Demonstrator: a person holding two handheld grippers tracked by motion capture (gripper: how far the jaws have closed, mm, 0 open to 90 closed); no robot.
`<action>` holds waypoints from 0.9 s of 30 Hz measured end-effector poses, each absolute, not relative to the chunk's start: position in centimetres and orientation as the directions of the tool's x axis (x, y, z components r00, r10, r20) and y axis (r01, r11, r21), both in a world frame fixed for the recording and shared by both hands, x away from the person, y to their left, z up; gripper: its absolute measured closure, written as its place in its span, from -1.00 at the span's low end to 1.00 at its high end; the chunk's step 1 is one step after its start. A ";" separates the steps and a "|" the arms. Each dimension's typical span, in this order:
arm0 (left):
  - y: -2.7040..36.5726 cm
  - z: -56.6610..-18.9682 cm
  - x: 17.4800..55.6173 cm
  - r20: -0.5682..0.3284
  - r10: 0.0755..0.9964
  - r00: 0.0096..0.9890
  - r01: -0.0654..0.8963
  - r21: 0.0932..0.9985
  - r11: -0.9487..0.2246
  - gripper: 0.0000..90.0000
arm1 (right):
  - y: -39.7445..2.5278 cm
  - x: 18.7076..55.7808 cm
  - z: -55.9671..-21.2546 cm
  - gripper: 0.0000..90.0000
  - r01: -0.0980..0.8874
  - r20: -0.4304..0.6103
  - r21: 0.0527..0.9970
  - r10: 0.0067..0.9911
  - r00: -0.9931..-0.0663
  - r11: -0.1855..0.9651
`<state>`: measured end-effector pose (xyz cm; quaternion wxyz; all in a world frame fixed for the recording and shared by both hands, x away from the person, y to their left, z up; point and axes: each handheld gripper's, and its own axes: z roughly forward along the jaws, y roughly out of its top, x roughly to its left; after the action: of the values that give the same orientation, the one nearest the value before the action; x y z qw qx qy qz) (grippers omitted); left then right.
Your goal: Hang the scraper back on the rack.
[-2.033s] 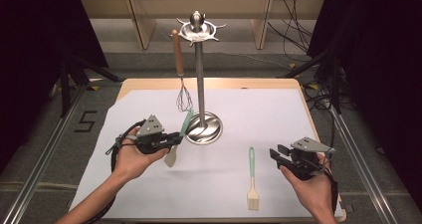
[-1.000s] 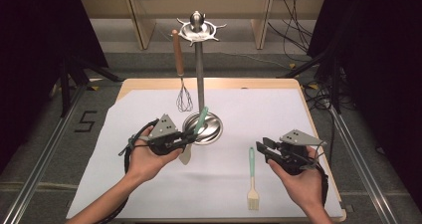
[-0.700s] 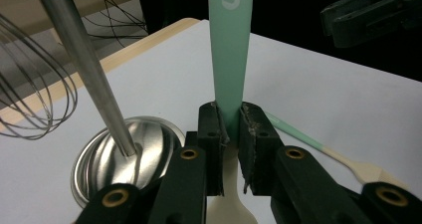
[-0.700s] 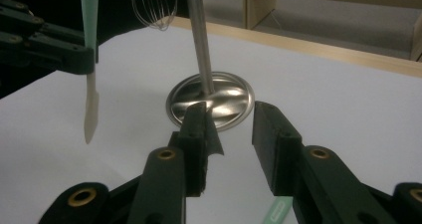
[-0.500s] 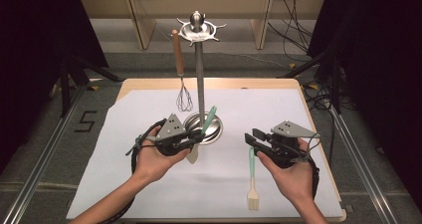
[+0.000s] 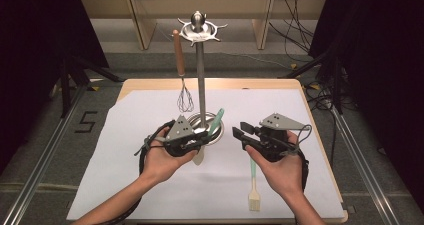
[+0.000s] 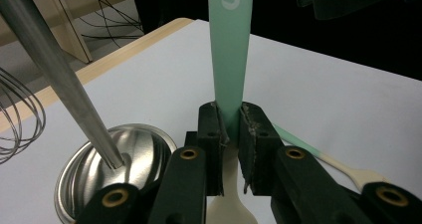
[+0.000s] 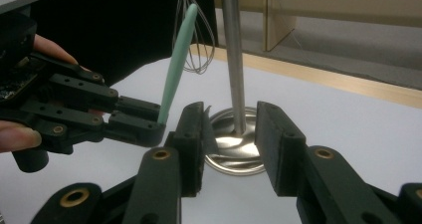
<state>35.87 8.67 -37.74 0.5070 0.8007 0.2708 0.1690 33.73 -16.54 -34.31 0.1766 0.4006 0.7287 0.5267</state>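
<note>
At the 6 o'clock edge of the stand base (image 6: 206, 130), the left gripper (image 6: 200, 142) clamps the mint spatula (image 7: 230, 50) at its neck. Judged light, smooth and slippery; blade flexible. Grip the stiff handle. Right gripper (image 8: 230, 137) is half open, empty.

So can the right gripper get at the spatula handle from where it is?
Probably yes: the right gripper is open, and the spatula handle stands upright above the left gripper with bare space between.
</note>
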 end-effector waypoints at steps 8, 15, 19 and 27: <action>8.5 -37.7 36.0 0.002 0.600 0.800 0.257 0.902 -0.347 0.77 | -16.2 33.9 -34.3 0.44 0.409 0.177 0.905 0.768 -0.615 0.119; 8.2 -37.8 35.9 0.000 0.598 0.802 0.257 0.903 -0.345 0.77 | -15.7 34.0 -33.7 0.43 0.378 0.159 0.918 0.760 -0.630 0.122; 8.1 -37.8 35.8 0.004 0.593 0.805 0.254 0.902 -0.350 0.77 | -15.3 34.1 -33.5 0.42 0.390 0.171 0.913 0.758 -0.630 0.118; 8.0 -37.9 35.7 0.008 0.593 0.805 0.250 0.902 -0.351 0.77 | -14.8 34.4 -33.2 0.42 0.353 0.151 0.928 0.740 -0.655 0.122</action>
<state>35.70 8.02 -37.87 0.5058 0.8043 0.2620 0.1695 34.43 -14.77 -33.18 0.1775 0.3753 0.7278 0.5459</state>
